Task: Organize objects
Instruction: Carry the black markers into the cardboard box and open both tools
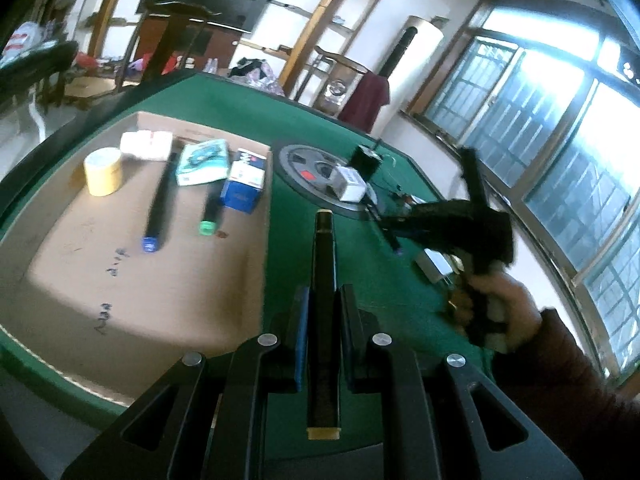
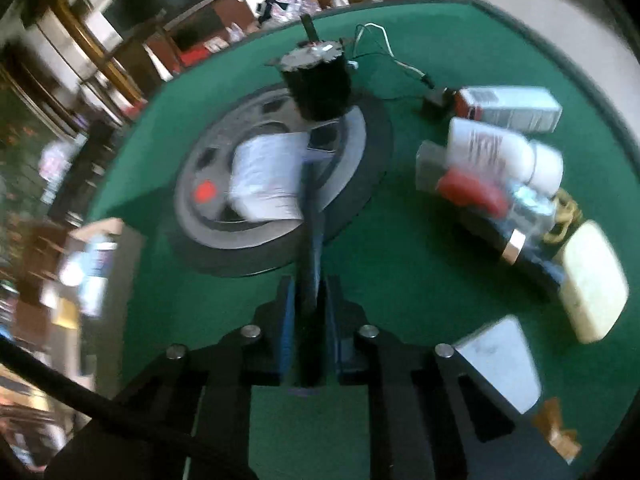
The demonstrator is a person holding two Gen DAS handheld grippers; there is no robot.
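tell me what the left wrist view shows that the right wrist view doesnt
Only the left wrist view: the tape roll and two markers on the cardboard sheet, and the left claw shut on a black pen.

Only the right wrist view: the white bottle, a cream pad, and the right claw shut on a dark pen.

Both: the green table, the round grey disc and the black motor.

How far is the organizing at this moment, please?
Partly done. Tape roll, boxes and two markers already lie on the cardboard. Left hand-held gripper holds a black pen; right hand-held gripper holds a dark pen. Bottles remain on green table.
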